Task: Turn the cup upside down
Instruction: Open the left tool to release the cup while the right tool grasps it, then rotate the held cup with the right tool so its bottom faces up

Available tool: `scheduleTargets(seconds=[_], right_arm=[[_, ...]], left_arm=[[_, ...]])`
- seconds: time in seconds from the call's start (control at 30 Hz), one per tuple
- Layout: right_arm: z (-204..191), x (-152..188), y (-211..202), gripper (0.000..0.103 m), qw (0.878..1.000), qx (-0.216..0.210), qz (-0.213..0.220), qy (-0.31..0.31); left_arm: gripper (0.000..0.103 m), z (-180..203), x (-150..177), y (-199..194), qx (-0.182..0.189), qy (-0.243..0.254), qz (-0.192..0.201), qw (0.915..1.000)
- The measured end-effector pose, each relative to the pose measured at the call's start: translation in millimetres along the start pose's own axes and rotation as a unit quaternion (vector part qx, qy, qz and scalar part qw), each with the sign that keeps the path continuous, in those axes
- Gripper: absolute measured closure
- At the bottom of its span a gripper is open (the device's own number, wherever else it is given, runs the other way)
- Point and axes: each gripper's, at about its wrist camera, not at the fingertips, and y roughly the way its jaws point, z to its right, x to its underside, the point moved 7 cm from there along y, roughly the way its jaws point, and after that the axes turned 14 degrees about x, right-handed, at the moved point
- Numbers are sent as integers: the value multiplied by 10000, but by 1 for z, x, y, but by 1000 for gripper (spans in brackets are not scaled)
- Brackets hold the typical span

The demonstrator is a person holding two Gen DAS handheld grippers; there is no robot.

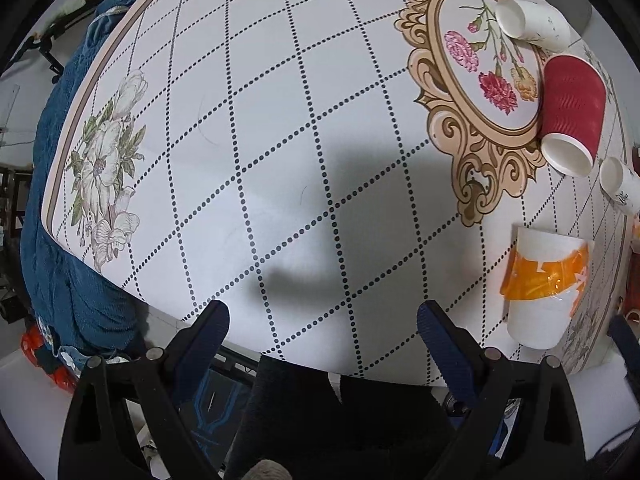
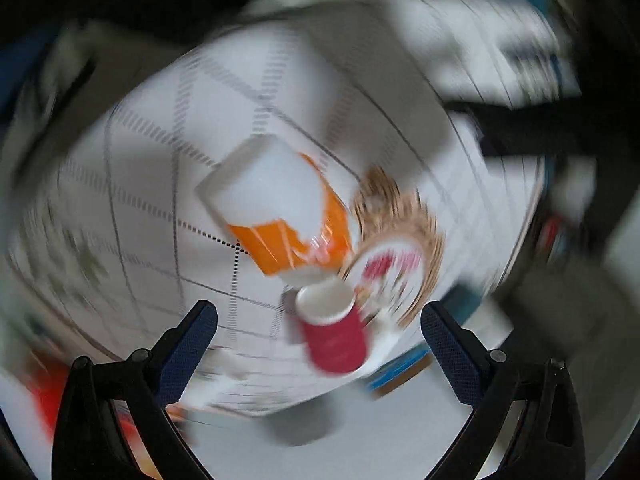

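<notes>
A white cup with an orange band (image 1: 546, 284) stands on the table with its closed base up, at the right of the left wrist view. It also shows in the blurred right wrist view (image 2: 276, 208). A red ribbed cup (image 1: 572, 114) stands upside down too, base facing me; it shows in the right wrist view (image 2: 334, 332). Two small white cups (image 1: 532, 22) (image 1: 620, 184) stand inverted nearby. My left gripper (image 1: 322, 318) is open and empty over the table's near edge. My right gripper (image 2: 318, 320) is open and empty above the cups.
The table (image 1: 280, 120) has a white cloth with a dotted grid, a flower print at the left and a gold-framed flower medallion (image 1: 480, 92). A blue cloth (image 1: 68, 264) hangs off the left edge. The right wrist view is heavily motion-blurred.
</notes>
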Motion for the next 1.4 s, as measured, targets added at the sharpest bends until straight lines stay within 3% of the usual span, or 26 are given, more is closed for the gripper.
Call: scheduleTargets(seconds=[0.17, 0.5, 0.77, 1.0, 1.07, 1.4], right_arm=[[-19, -11, 12, 0, 9850, 500, 700, -1499], [-37, -26, 39, 2, 9681, 448, 1120, -2197], [-52, -40, 47, 4, 9663, 334, 1207, -2251], [-60, -47, 56, 19, 9679, 288, 1157, -2212], [-62, -46, 61, 28, 9685, 293, 1142, -2191], [-59, -52, 65, 28, 9721, 235, 1179, -2013]], left_arm=[[6, -1, 1, 12, 22, -73, -25, 10000], [6, -13, 1, 30, 11, -197, -61, 9998], [7, -20, -6, 36, 24, -190, -93, 9998], [7, -17, -11, 39, 47, -171, -141, 9997], [7, -15, -10, 40, 70, -164, -156, 9997], [7, -8, -11, 43, 96, -136, -207, 9996]])
